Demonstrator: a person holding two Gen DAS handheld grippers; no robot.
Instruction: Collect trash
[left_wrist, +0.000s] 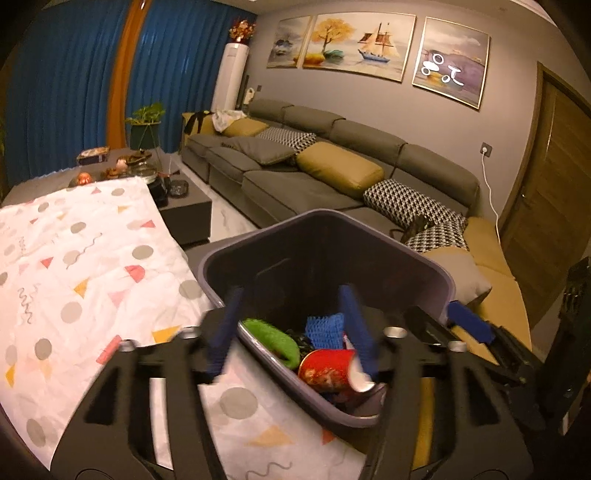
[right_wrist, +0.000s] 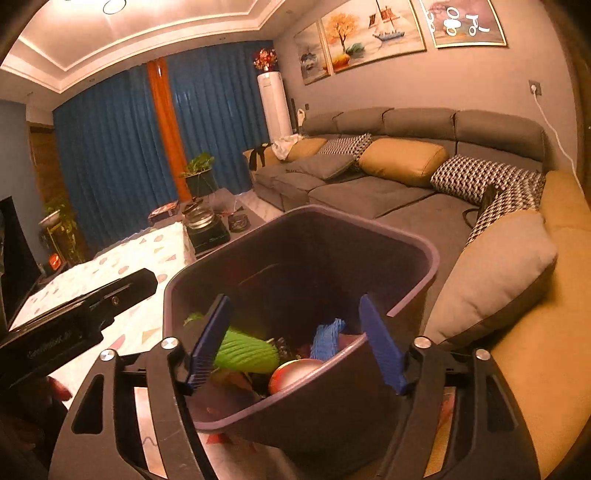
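A dark purple trash bin (left_wrist: 424, 266) (right_wrist: 424, 251) sits tilted at the table's near right edge. In it lie a red can (left_wrist: 325, 373) (right_wrist: 295, 373), a green foam net (left_wrist: 273, 338) (right_wrist: 243, 352) and a blue foam net (left_wrist: 325, 328) (right_wrist: 327, 338). My left gripper (left_wrist: 291, 332) is open and empty; its left finger stands outside the bin's left wall, its right finger over the trash. My right gripper (right_wrist: 297, 343) is open and empty, its fingers straddling the bin's near opening. The right gripper's blue pad also shows in the left wrist view (left_wrist: 471, 321).
A patterned white cloth (left_wrist: 85, 266) covers the table. Behind it stand a kettle, trays and boxes (left_wrist: 147, 171). A long grey sofa (left_wrist: 332, 184) with yellow and checkered cushions runs along the right. My left gripper's black body (right_wrist: 81, 306) crosses the right view at left.
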